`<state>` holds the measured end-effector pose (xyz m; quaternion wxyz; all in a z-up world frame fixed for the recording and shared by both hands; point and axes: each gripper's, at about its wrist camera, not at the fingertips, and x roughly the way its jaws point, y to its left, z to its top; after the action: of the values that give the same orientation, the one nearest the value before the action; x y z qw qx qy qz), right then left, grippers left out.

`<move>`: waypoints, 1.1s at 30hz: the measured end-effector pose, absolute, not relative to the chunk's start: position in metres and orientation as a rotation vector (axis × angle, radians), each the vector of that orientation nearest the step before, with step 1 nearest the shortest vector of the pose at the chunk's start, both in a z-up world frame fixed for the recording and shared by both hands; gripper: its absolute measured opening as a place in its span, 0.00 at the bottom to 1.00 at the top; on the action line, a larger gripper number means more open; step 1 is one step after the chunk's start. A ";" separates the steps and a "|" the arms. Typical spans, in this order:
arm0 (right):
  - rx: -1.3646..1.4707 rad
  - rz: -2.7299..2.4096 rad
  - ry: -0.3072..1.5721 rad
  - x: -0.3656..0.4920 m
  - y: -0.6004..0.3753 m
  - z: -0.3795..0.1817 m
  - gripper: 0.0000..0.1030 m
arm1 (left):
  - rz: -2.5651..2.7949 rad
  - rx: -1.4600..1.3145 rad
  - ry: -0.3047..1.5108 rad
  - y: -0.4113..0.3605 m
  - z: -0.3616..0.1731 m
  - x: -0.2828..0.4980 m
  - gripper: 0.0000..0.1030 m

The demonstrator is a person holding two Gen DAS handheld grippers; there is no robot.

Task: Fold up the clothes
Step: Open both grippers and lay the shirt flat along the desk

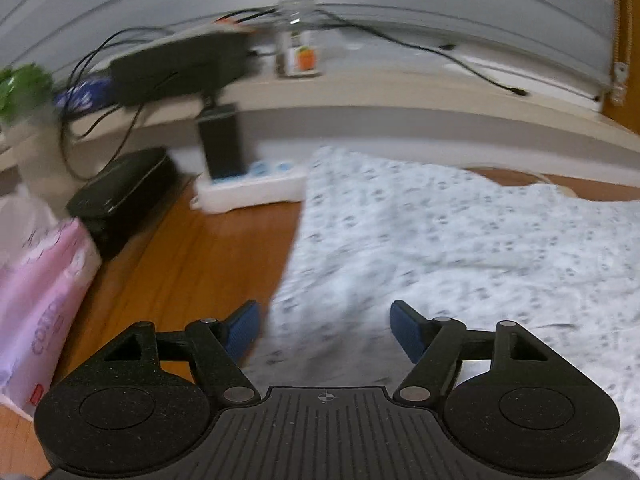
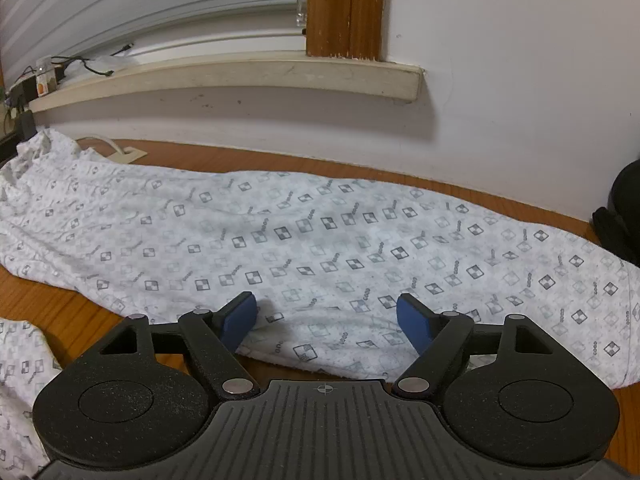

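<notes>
Blue pads of the right gripper (image 2: pixel 326 322) stand apart, empty, just above the near hem of the patterned garment (image 2: pixel 320 240), whose long axis runs from upper left to lower right across the frame. Left gripper (image 1: pixel 324 330), also released, hovers at the garment's left edge.

text: "COTTON", partly legible | on: pink pack (image 1: pixel 44 292), left edge, left wrist view | bottle label (image 1: pixel 301 58): blurred, unreadable | right wrist view: none

We view from both wrists, angled down and close over the patterned garment (image 2: pixel 320 240) – shared. The window ledge (image 2: pixel 240 76) appears in both.
</notes>
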<state>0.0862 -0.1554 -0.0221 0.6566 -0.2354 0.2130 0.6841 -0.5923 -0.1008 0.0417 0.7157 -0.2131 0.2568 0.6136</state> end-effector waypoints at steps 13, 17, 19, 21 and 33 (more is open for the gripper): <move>-0.540 1.552 0.479 0.087 -0.155 -0.023 0.78 | 1.332 -0.477 0.639 -0.145 0.065 -0.620 0.27; -0.539 1.556 0.482 0.089 -0.155 -0.023 0.78 | 1.377 -0.466 0.573 -0.138 0.070 -0.622 0.48; -0.540 1.556 0.481 0.088 -0.155 -0.023 0.78 | 1.367 -0.458 0.537 -0.122 0.076 -0.615 0.65; -0.541 1.557 0.479 0.089 -0.155 -0.023 0.78 | 1.349 -0.450 0.515 -0.100 0.081 -0.603 0.68; -0.547 1.565 0.471 0.089 -0.156 -0.023 0.79 | 1.005 -0.244 0.636 0.027 0.066 -0.463 0.60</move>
<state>0.0886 -0.1556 -0.0226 0.6510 -0.2408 0.2076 0.6893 -0.4635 0.0272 0.0663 0.8214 -0.1145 0.2988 0.4721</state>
